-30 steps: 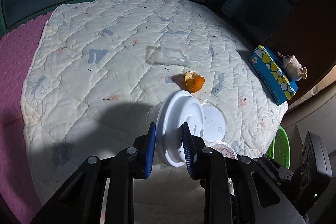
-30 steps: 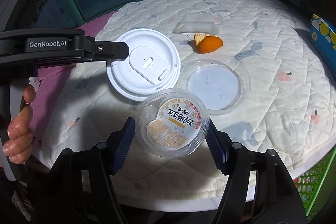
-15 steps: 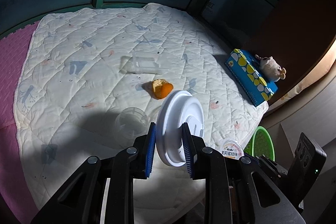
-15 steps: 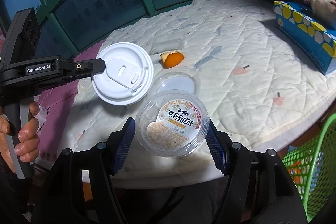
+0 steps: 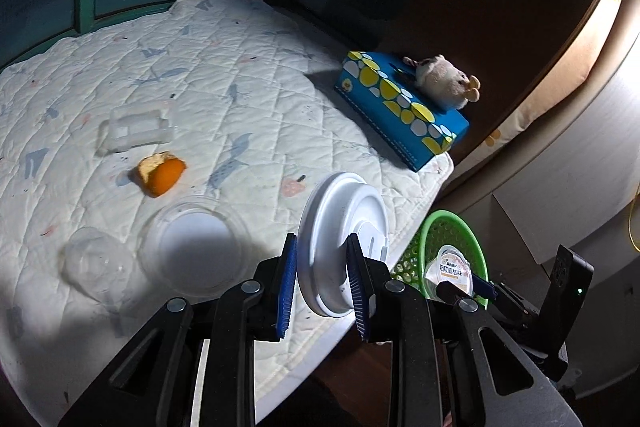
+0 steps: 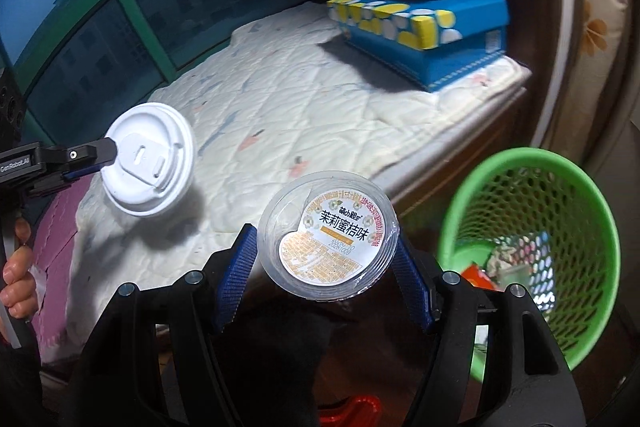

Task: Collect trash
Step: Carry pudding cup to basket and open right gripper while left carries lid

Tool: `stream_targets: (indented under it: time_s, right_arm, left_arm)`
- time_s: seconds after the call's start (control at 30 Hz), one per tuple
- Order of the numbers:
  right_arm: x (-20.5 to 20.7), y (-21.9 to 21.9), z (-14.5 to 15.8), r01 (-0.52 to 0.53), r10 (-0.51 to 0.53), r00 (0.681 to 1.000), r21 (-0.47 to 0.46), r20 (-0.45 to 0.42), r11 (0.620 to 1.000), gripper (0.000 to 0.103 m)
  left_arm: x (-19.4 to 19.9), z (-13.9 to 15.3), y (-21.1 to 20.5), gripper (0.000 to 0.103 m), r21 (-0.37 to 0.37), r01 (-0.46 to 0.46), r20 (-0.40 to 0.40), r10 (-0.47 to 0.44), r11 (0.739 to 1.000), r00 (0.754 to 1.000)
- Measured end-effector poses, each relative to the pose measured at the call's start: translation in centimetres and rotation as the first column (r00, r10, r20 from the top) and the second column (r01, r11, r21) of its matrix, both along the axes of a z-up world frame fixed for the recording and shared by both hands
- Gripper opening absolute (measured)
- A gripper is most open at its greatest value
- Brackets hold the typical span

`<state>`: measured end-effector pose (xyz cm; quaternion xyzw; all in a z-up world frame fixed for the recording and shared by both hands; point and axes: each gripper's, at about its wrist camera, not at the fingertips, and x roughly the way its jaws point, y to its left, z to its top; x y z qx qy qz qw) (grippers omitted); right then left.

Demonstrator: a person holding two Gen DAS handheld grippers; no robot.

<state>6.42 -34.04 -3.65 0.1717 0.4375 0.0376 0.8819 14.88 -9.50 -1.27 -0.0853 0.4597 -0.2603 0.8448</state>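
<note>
My left gripper (image 5: 322,281) is shut on the rim of a white cup lid (image 5: 342,239), held on edge over the quilt's near right border; the same white cup lid (image 6: 148,159) shows at the left of the right wrist view. My right gripper (image 6: 326,261) is shut on a clear jelly cup with an orange and white label (image 6: 332,237), just left of the green mesh basket (image 6: 532,231). In the left wrist view that jelly cup (image 5: 450,269) hangs over the green basket (image 5: 452,227). An orange peel (image 5: 160,173), a clear round lid (image 5: 196,251), a small clear cup (image 5: 96,261) and a clear plastic tray (image 5: 134,129) lie on the quilt.
The white quilted table (image 5: 240,99) has a blue tissue box (image 5: 400,107) with a plush toy (image 5: 440,81) at its far right corner. The basket stands on the floor past the table's right edge and holds some trash (image 6: 508,259). A hand (image 6: 16,283) grips the left tool.
Both grippers have swung right with their loads. The jelly cup went from above the quilt to beside the green basket, and the white lid moved to the quilt's right edge.
</note>
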Motion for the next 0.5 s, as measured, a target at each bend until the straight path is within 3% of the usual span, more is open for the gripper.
stream_targets:
  time_s: [0.27, 0.5]
  right_arm:
    - [-2.6, -9.0, -3.8, 0.194, -0.195, 0.976, -0.026, -0.098, 0.981, 0.066]
    - [-3.0, -12.6, -8.1, 0.275, -0.261, 0.944, 0.041, -0.203, 0.961, 0.067]
  left_arm:
    - [-0.2, -0.3, -5.3, 0.024, 0.022, 0.088, -0.010, -0.088, 0.996, 0.996]
    - [-0.9, -0.6, -8.2, 0.024, 0.045, 0.137, -0.019, -0.136, 0.990, 0.990]
